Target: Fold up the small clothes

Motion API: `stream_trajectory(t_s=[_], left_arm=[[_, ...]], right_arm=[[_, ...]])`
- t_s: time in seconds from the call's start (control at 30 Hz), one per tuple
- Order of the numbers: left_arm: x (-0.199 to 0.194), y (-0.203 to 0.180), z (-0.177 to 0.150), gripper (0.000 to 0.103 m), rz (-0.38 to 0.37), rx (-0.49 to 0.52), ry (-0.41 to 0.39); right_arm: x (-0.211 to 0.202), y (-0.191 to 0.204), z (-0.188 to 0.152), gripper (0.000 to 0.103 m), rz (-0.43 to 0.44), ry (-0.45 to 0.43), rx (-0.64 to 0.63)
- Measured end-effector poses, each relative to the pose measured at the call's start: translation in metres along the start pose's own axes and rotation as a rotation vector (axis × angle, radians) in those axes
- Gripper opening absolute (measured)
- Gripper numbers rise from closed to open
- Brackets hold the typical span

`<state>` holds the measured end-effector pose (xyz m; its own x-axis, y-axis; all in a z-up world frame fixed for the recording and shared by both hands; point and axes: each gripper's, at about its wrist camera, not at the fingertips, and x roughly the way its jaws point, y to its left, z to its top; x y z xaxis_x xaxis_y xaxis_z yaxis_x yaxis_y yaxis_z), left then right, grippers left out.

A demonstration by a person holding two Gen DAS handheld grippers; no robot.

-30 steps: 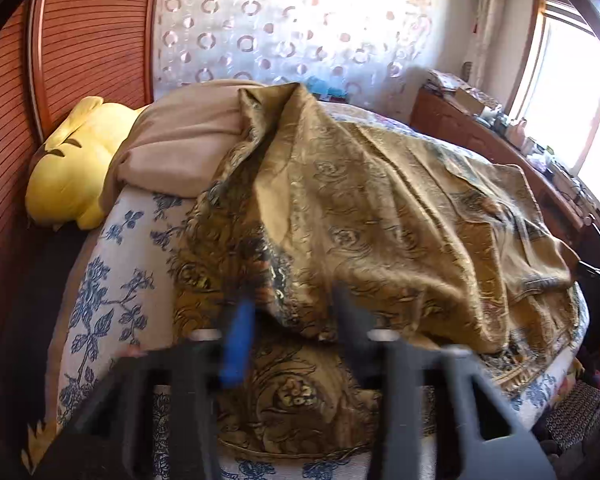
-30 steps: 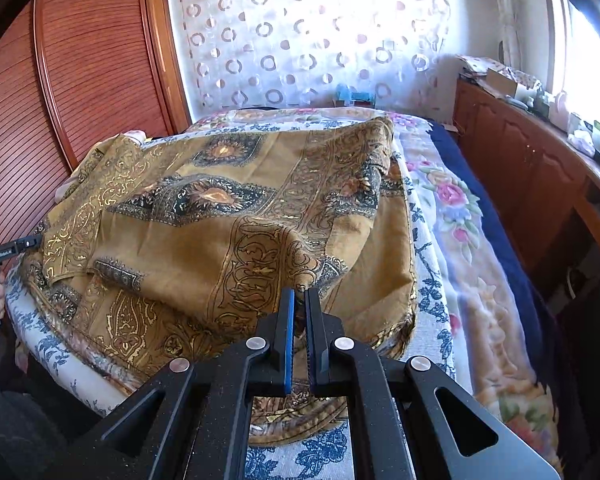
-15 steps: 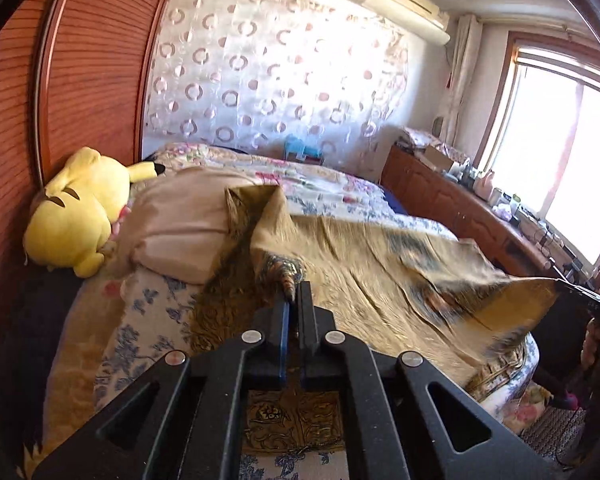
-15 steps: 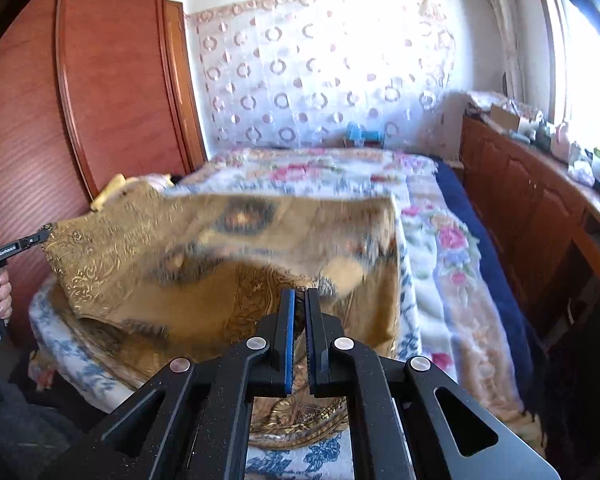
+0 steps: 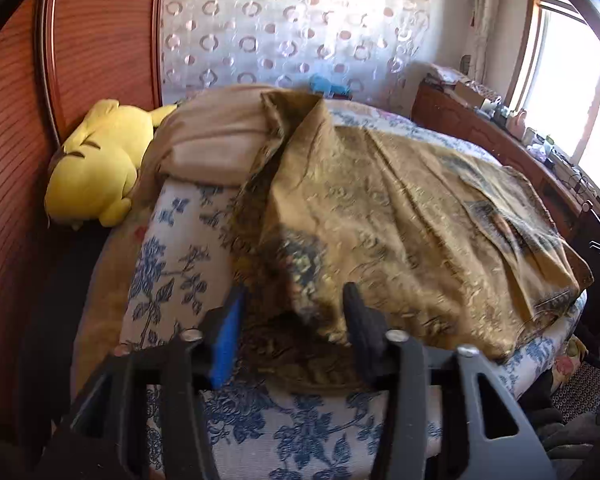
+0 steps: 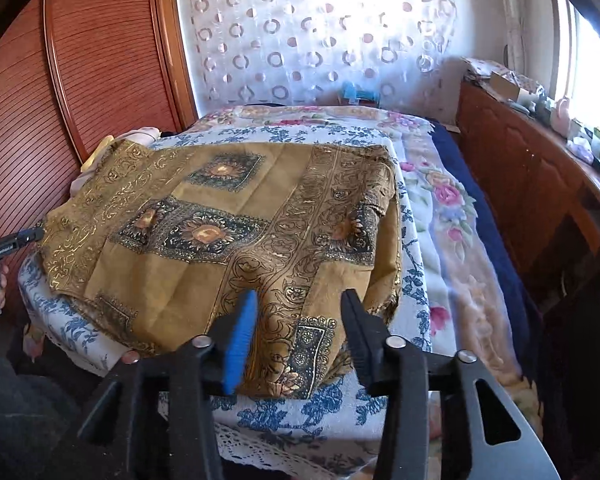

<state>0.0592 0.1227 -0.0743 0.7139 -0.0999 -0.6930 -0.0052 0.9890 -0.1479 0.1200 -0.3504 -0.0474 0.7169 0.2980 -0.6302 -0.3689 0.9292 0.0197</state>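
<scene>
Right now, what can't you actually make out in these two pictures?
- Gold patterned cloth: its near edge is motion-blurred in the left view.
- Yellow plush toy: its face is turned away.
- Items on the wooden sideboard: too small, washed out by window glare.
- Left gripper: cut off by the right view's edge.

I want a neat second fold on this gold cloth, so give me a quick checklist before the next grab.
1. Left tool open, pads off the gold cloth; its jaws have just opened: ok.
2. Right tool open, jaws just opened, cloth released: ok.
3. Cloth resting on the bed, not hanging: ok.
4. Near folded edge even: not ok, left corner rumpled.
5. Top layer smooth: not ok, creased.
6. Far edges aligned: cannot tell.
</scene>
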Motion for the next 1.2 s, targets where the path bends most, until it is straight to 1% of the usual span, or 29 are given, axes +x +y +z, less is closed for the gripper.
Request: stream_trajectory(t_s=[0.03,0.07,0.13,0.23,0.47,0.67,0.77,0.87,0.9,0.97,1.03,1.2], left_arm=[[0.0,0.001,-0.001,0.063,0.005,-0.002,-0.002],[0.001,0.001,-0.001,0.064,0.009,-0.004,-0.004],[0.003,0.001,-0.001,0.064,0.009,-0.01,-0.002],[0.007,-0.001,-0.001,0.065,0.014,-0.012,0.003],[0.017,-0.003,0.001,0.065,0.021,-0.017,0.017],[0.025,0.003,0.001,0.065,0.017,-0.045,0.033],[0.025,0.003,0.001,0.065,0.019,-0.047,0.028],[0.025,0.002,0.001,0.066,0.022,-0.045,0.024],[0.025,0.003,0.001,0.066,0.023,-0.045,0.023],[0.025,0.003,0.0,0.066,0.024,-0.047,0.017],[0.025,0.003,-0.001,0.066,0.022,-0.051,0.011],[0.025,0.005,0.0,0.066,0.015,-0.06,0.004]], right_arm=[[0.002,0.001,0.0,0.054,0.003,-0.002,-0.001],[0.003,0.002,0.001,0.054,0.001,-0.005,-0.001],[0.007,0.007,0.004,0.054,-0.001,-0.012,-0.001],[0.015,0.011,0.003,0.055,0.02,-0.023,0.005],[0.045,0.023,0.001,0.055,0.025,-0.015,-0.025],[0.073,0.028,-0.001,0.055,-0.013,0.011,-0.029],[0.083,0.028,-0.004,0.055,-0.035,0.024,-0.027],[0.087,0.033,-0.008,0.056,-0.057,0.005,-0.05],[0.088,0.034,-0.009,0.057,-0.065,-0.001,-0.057],[0.089,0.034,-0.013,0.061,-0.078,-0.017,-0.046],[0.09,0.033,-0.015,0.066,-0.073,-0.031,-0.035],[0.091,0.037,-0.024,0.072,-0.089,-0.069,-0.039]])
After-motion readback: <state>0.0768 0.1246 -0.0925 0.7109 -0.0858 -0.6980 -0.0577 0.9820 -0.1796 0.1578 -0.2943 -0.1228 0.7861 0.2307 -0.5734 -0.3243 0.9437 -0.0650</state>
